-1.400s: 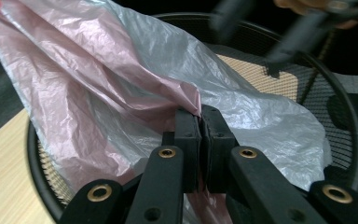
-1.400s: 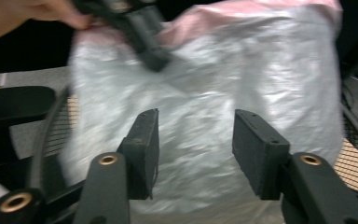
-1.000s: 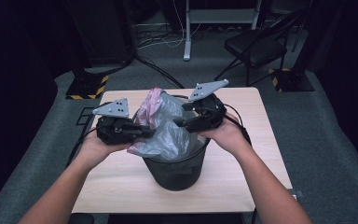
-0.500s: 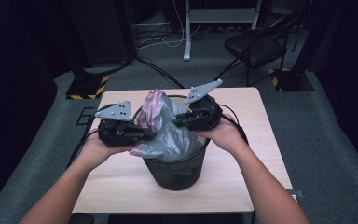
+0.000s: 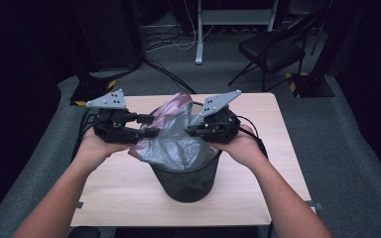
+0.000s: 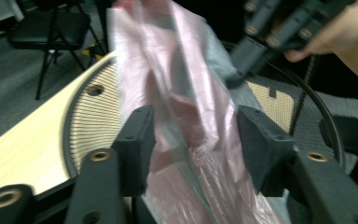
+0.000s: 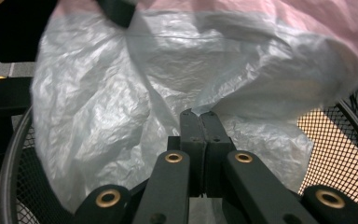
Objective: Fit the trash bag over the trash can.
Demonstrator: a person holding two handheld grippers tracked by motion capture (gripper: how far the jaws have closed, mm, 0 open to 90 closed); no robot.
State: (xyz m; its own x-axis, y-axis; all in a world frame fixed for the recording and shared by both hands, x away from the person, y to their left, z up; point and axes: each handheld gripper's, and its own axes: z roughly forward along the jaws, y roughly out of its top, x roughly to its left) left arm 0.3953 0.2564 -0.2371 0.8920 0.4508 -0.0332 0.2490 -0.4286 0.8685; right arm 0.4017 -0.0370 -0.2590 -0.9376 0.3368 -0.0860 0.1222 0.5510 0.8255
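Dim room, pale wooden tabletop (image 5: 119, 191) carrying black mesh wastebasket (image 5: 188, 176). Thin grey-pink plastic bag (image 5: 171, 134) bunched between tongs: right tongs (image 7: 199, 114) clenched on film; left tongs (image 6: 191, 135) just opening, bag hanging loose between. Risk: one-sided pull tearing film or tipping basket.

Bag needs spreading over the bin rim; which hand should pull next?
Right, probably: the right gripper is shut on the bag, while the left gripper has just opened, bag loose between its fingers.
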